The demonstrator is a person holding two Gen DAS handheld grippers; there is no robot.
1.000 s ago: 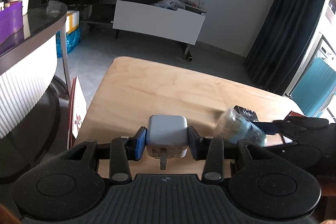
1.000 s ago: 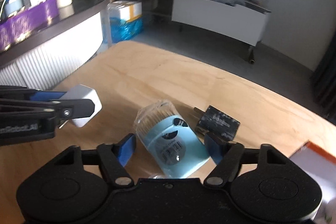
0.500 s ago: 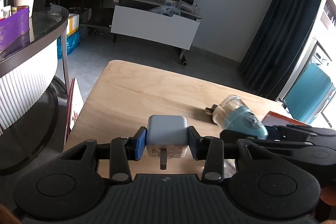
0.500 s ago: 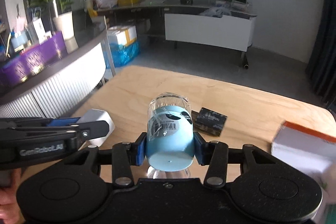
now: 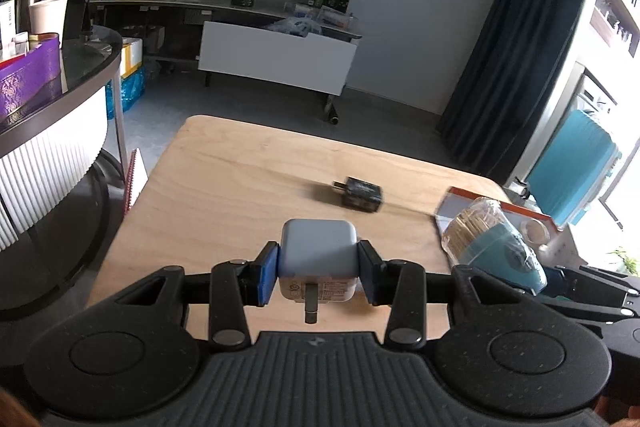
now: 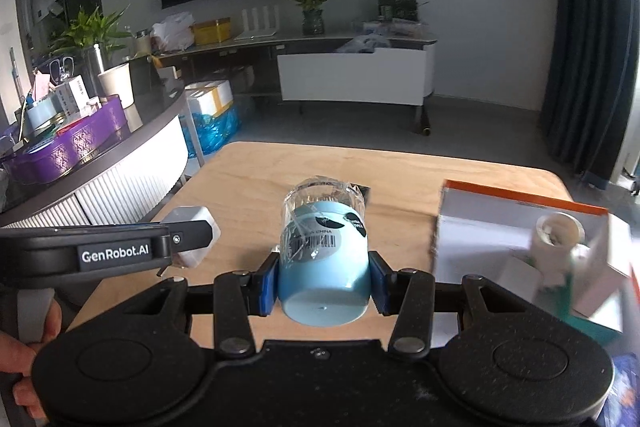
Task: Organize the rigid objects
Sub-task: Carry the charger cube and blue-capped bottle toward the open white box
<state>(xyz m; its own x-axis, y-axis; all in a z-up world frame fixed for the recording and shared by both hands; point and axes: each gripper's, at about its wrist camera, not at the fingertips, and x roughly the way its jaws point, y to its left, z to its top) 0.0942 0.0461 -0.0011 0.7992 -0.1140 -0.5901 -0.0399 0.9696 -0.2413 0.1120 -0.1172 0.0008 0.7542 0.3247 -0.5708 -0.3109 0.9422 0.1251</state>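
Note:
My left gripper [image 5: 318, 277] is shut on a white plug adapter [image 5: 318, 259], its metal pin pointing back at the camera, held above the wooden table [image 5: 248, 187]. My right gripper [image 6: 322, 285] is shut on a light-blue tub of cotton swabs [image 6: 324, 259] with a clear wrapped lid, lifted off the table. In the left wrist view the tub [image 5: 494, 247] shows at the right. A black plug adapter [image 5: 362, 193] lies on the table further back. In the right wrist view the left gripper's finger [image 6: 120, 247] and white adapter [image 6: 194, 237] sit at the left.
An open white box with an orange rim [image 6: 516, 227] stands at the table's right side and holds a white tube [image 6: 558, 233] and small packages. A curved counter with a purple basket [image 6: 68, 151] is at the left. A hand [image 6: 24, 351] holds the left gripper.
The right gripper closed on the blue tub, which lay on the table, and lifted it toward the box. The left gripper drew back and up with the white adapter. The black adapter is now uncovered.

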